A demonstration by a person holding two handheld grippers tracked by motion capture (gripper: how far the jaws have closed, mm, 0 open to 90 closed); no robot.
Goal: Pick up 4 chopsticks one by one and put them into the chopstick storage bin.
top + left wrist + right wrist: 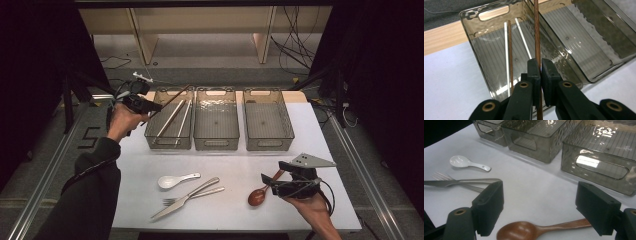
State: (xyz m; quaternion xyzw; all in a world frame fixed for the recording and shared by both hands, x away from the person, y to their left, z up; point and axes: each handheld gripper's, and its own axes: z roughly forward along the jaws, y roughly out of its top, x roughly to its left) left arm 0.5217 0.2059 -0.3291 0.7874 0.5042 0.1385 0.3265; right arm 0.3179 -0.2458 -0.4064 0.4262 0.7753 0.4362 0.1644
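Currently my left gripper (540, 72) has its jaws closed fully on a dark wooden chopstick (536, 32), which runs up between the pads and out over the leftmost bin (471, 35). In the high view the left gripper (150, 106) sits at the near-left corner of that bin (150, 132), with the held chopstick (172, 100) slanting up across its rim. Inside the bin lie one more dark chopstick (509, 50) and two pale chopsticks (505, 45), all lengthwise on the ribbed floor.

My right gripper (541, 207) has its jaws wide apart and grips nothing. A brown wooden spoon (529, 230) lies flat on the white table (531, 187) between the pads; whether its handle touches the right-hand pad I cannot tell. In the high view the right gripper (272, 181) sits near the front right of the table, at the spoon (257, 196).

A white ceramic spoon (170, 181), a fork (192, 195) and a knife (182, 200) lie together on the table near its front edge. The middle bin (216, 142) and right bin (269, 142) stand beside the leftmost one.
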